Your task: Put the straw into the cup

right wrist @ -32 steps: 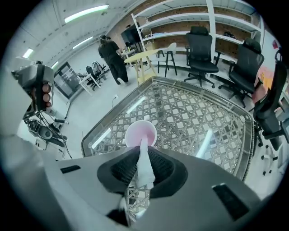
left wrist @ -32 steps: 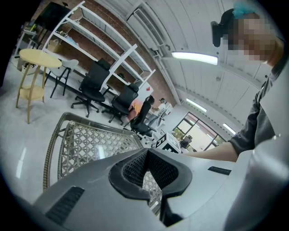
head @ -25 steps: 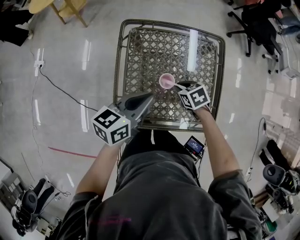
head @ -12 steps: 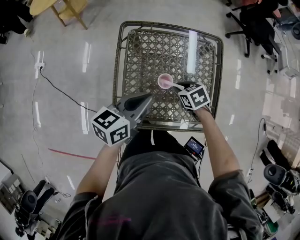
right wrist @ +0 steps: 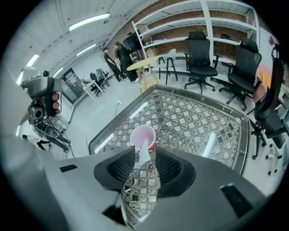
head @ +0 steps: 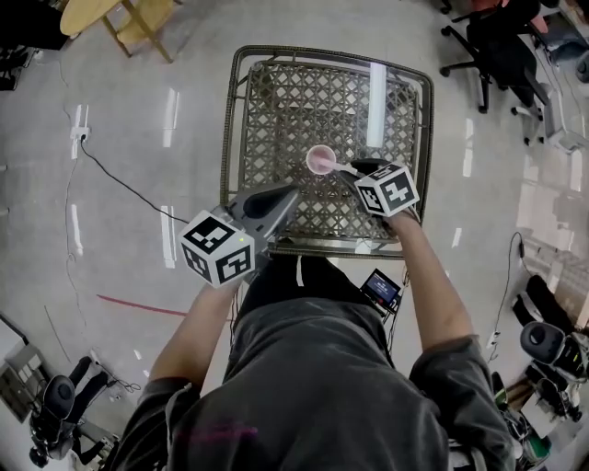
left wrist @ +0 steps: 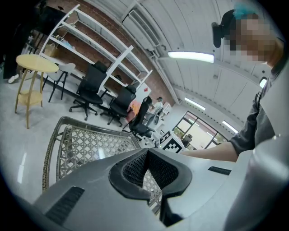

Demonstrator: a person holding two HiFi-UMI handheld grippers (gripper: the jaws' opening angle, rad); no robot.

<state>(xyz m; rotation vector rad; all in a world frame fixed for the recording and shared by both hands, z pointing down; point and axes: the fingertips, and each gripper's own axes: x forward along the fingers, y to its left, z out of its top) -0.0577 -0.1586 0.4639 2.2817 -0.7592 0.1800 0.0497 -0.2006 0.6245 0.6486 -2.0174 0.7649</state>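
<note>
A lattice-topped table fills the middle of the head view. The left gripper hangs over its near edge, jaws closed tip to tip on nothing. The right gripper is clamped on the straw. A pink cup stands upright near the table's middle. The white straw slants from the right jaws, its far end reaching the cup's rim.

I count: one pink cup, one white straw, one lattice-top counter, two grippers (left gripper, right gripper), one round yellow side table.
</note>
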